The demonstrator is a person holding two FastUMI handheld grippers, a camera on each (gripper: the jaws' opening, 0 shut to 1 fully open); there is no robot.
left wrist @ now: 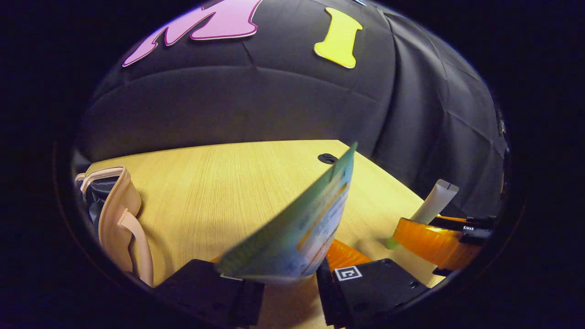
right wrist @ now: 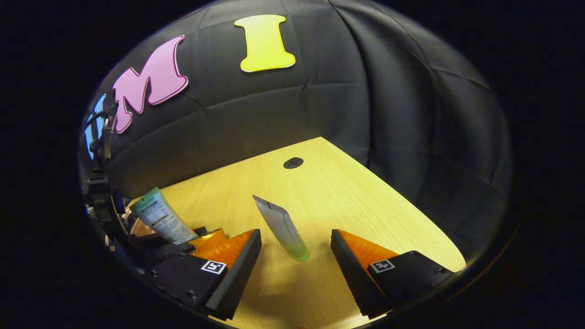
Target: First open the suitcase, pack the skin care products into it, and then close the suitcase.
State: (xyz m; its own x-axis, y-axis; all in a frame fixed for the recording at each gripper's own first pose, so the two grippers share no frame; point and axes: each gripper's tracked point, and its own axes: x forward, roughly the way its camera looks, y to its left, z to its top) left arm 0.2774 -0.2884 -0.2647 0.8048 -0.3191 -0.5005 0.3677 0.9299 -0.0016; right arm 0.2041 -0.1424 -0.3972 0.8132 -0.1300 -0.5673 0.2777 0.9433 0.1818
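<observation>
My left gripper (left wrist: 285, 292) is shut on a green and blue skin care tube (left wrist: 301, 228), which sticks up and away above the wooden table (left wrist: 219, 183). The right gripper view shows that tube (right wrist: 160, 218) upright at the far left, in the left gripper (right wrist: 151, 246). A beige suitcase (left wrist: 114, 214) with a strap handle lies at the left edge, dark lining showing beside its rim. My right gripper (right wrist: 296, 233) is open. A white tube (right wrist: 282, 226) stands on its green cap between its fingers, leaning and touching neither. The left gripper view has this white tube (left wrist: 434, 205) at the right, by the right gripper (left wrist: 438, 244).
A round black cable hole (right wrist: 293, 162) sits in the table near its far edge. The table's right edge (right wrist: 411, 214) runs close to the black cloth wall. Bare wood (left wrist: 205, 196) lies between the suitcase and the tubes.
</observation>
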